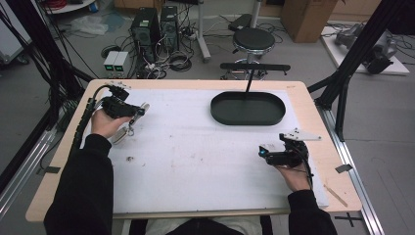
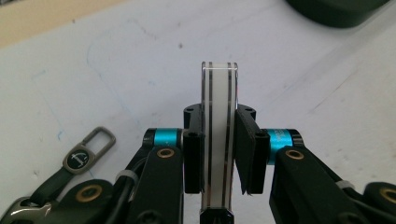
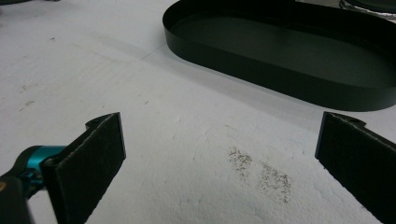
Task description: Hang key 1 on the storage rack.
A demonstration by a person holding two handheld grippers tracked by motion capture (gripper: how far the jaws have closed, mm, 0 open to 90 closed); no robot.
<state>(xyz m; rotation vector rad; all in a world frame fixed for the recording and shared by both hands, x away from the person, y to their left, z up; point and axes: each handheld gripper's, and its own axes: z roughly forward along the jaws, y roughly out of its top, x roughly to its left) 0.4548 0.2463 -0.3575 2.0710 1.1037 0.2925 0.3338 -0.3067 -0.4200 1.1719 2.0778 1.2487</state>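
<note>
My left hand-held gripper (image 2: 219,154) is closed on a thin, flat clear plastic tag (image 2: 219,135), pinching its two broad faces so it stands on edge above the white worktop (image 2: 116,70), with a dark strap and metal clip (image 2: 88,156) hanging from it at the lower left. I judge the tag light, stiff and slick, so it is best held by the flat faces near its middle. My right hand-held gripper (image 3: 219,154) rests open and empty, near a black oval tray (image 3: 289,51).
</note>
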